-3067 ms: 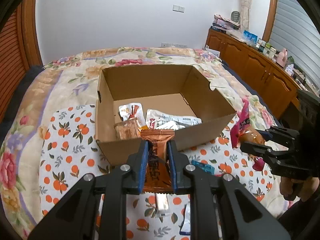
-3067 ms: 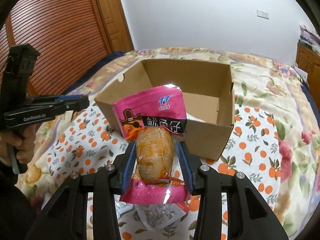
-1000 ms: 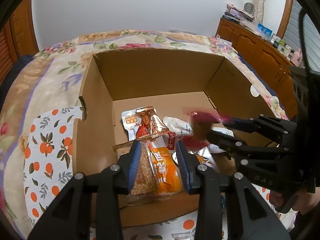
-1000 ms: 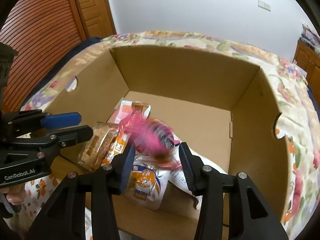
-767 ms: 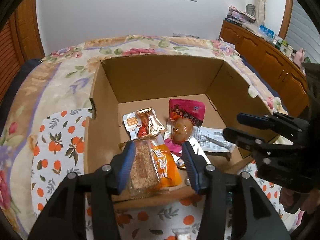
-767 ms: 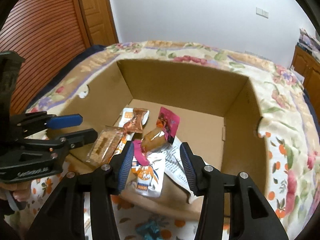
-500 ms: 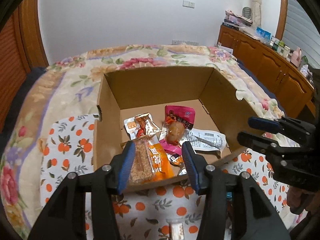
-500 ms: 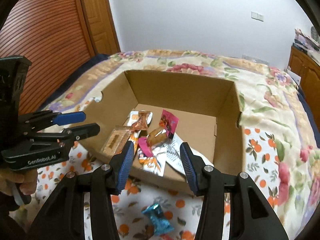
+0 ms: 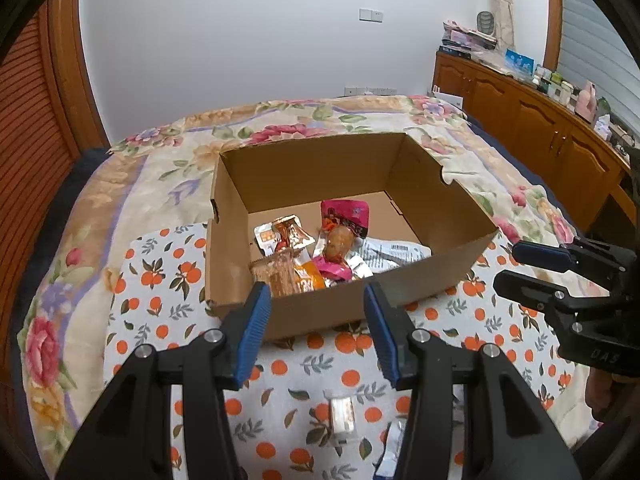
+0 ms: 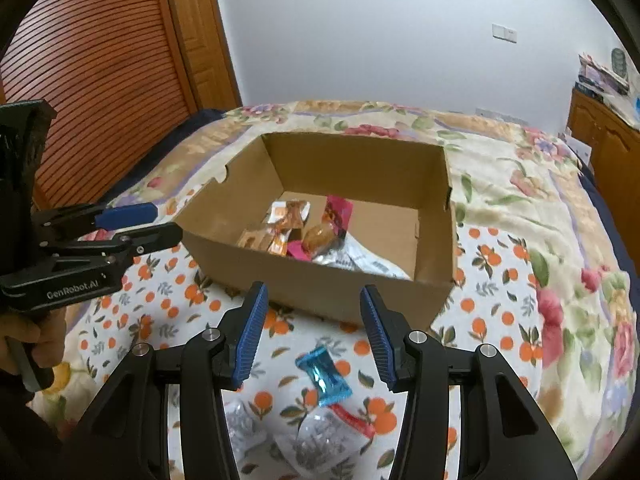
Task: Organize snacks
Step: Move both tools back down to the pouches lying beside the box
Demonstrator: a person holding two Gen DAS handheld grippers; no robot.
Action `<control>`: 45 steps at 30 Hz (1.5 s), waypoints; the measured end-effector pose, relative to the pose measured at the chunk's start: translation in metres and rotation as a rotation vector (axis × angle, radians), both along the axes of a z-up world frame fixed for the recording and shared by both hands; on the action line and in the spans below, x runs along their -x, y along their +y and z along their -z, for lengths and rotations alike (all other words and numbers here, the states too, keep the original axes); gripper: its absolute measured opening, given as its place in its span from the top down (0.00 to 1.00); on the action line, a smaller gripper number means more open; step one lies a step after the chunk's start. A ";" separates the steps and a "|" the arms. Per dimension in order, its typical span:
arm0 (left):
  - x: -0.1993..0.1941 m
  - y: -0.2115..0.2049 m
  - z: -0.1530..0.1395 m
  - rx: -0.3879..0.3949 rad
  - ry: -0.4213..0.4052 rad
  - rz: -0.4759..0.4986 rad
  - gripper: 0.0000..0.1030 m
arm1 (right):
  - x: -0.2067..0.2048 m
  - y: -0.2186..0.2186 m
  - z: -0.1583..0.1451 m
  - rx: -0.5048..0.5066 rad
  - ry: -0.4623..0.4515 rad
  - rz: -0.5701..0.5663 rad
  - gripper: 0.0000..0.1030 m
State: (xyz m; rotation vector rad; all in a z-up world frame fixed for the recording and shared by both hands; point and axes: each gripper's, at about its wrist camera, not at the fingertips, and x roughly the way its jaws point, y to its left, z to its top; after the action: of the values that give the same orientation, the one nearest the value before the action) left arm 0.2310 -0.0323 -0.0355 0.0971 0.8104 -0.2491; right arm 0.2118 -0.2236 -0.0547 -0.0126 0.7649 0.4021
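- On the orange-print cloth in front of the right gripper (image 10: 310,330), whose fingers stand apart and empty, lies a blue foil-wrapped sweet (image 10: 323,376); the left view misses it.
- Left gripper (image 9: 316,330) likewise gapes, holding nothing.
- Clear packets at the lower edge are cut off by the fingers.
- Pink pouch (image 9: 342,222) and orange packets lie inside the open brown cardboard box (image 9: 436,272).
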 end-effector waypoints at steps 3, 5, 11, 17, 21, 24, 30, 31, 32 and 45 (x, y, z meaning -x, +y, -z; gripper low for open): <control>0.008 -0.001 0.000 -0.003 0.006 -0.004 0.53 | 0.010 -0.006 0.002 -0.006 0.015 0.012 0.52; 0.014 -0.002 0.001 -0.013 0.010 -0.004 0.53 | 0.016 -0.009 0.004 -0.001 0.018 0.019 0.52; 0.035 -0.003 0.004 -0.025 0.029 -0.010 0.53 | 0.038 -0.017 0.007 -0.004 0.027 0.041 0.46; 0.059 -0.005 0.006 -0.029 0.040 -0.013 0.48 | 0.062 -0.024 0.010 -0.012 0.033 0.062 0.34; 0.074 -0.007 0.007 -0.012 0.040 -0.013 0.21 | 0.074 -0.030 0.014 -0.023 0.037 0.091 0.15; 0.085 -0.009 0.011 -0.012 0.039 -0.003 0.16 | 0.078 -0.033 0.019 -0.031 0.053 0.110 0.13; 0.096 -0.019 0.033 -0.010 0.118 0.046 0.15 | 0.083 -0.037 0.036 -0.049 0.088 0.134 0.12; 0.097 -0.023 0.038 -0.006 0.136 0.063 0.15 | 0.083 -0.037 0.040 -0.053 0.095 0.134 0.12; 0.098 -0.026 0.042 -0.004 0.148 0.073 0.15 | 0.083 -0.037 0.044 -0.057 0.104 0.133 0.12; 0.094 -0.057 0.098 -0.007 0.330 0.171 0.16 | 0.077 -0.036 0.078 -0.035 0.169 0.121 0.12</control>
State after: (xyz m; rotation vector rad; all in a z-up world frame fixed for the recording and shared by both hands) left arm 0.1370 -0.0892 -0.1335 0.1342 1.1325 -0.4307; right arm 0.1348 -0.2595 -0.1322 0.1015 0.9199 0.3034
